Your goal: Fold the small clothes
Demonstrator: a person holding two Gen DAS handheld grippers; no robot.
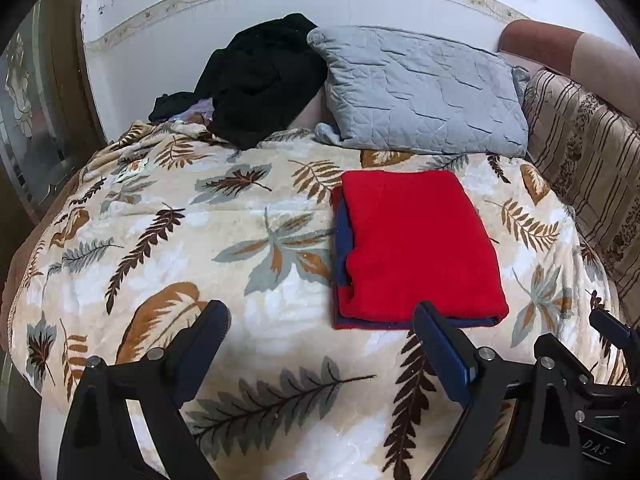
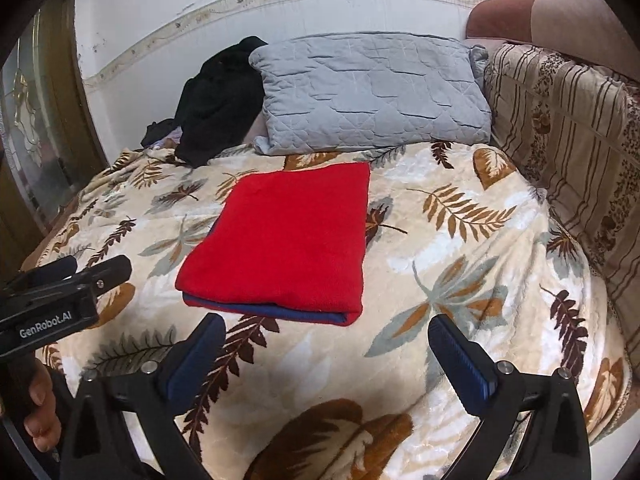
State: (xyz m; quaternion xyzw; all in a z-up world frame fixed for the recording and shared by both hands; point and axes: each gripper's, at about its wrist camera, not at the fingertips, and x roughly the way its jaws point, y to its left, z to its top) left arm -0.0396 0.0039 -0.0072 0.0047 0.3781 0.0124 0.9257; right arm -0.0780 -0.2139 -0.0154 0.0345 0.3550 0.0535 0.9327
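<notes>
A red garment with blue trim [image 1: 412, 246] lies folded into a flat rectangle on the leaf-patterned blanket [image 1: 240, 216]; it also shows in the right wrist view [image 2: 288, 236]. My left gripper [image 1: 320, 316] is open and empty, held just short of the garment's near edge, with its right finger [image 1: 440, 344] by the near corner. My right gripper [image 2: 328, 330] is open and empty, just in front of the garment's near edge. The left gripper's body shows at the left of the right wrist view [image 2: 60, 292].
A grey quilted pillow [image 1: 420, 88] and a pile of black clothes [image 1: 260, 80] lie at the head of the bed against the white wall. A striped brown cushion [image 1: 588, 184] lines the right side. A glass door [image 1: 28, 120] stands at the left.
</notes>
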